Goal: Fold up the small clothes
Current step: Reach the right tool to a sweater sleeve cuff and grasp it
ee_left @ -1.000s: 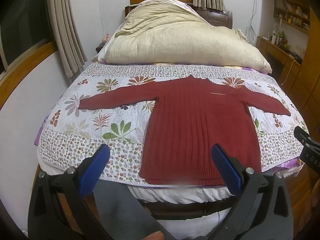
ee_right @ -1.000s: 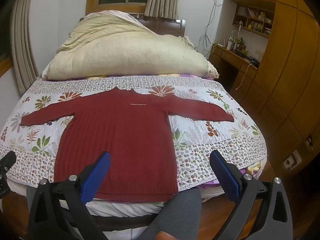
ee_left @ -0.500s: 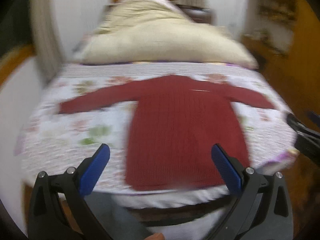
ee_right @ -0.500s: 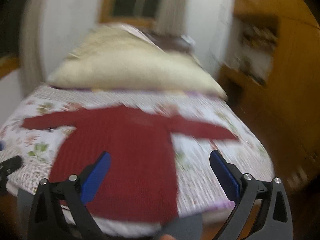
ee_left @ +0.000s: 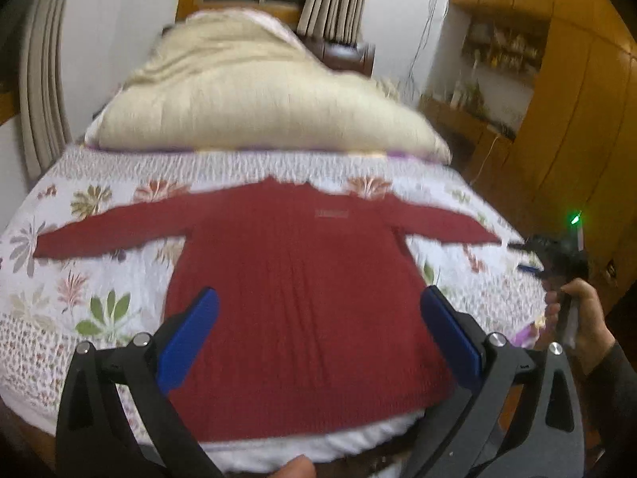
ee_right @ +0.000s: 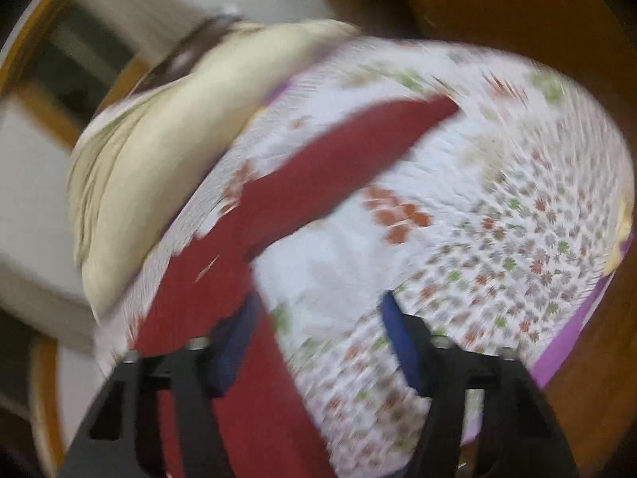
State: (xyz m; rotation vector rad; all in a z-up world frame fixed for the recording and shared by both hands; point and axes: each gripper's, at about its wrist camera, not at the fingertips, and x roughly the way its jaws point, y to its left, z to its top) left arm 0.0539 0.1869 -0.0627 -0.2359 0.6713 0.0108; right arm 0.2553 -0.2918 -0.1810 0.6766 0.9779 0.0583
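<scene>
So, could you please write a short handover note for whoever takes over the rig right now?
Left gripper: open, empty, hovering above the hem of the red sweater.
Right gripper: open, empty, over the bed's right side near the sweater's right sleeve; that view is blurred.
The sweater lies flat on the floral quilt, both sleeves spread out, collar toward the cream duvet.
Done: laid out only.
Left: every fold, sleeves first, probably.

Sweater [ee_left: 294, 302]: dark red, ribbed knit. Quilt [ee_left: 103, 279]: white, floral print in red, green, brown. Duvet [ee_left: 254, 107]: cream. Tool pads [ee_left: 187, 336]: blue, on black frames.
</scene>
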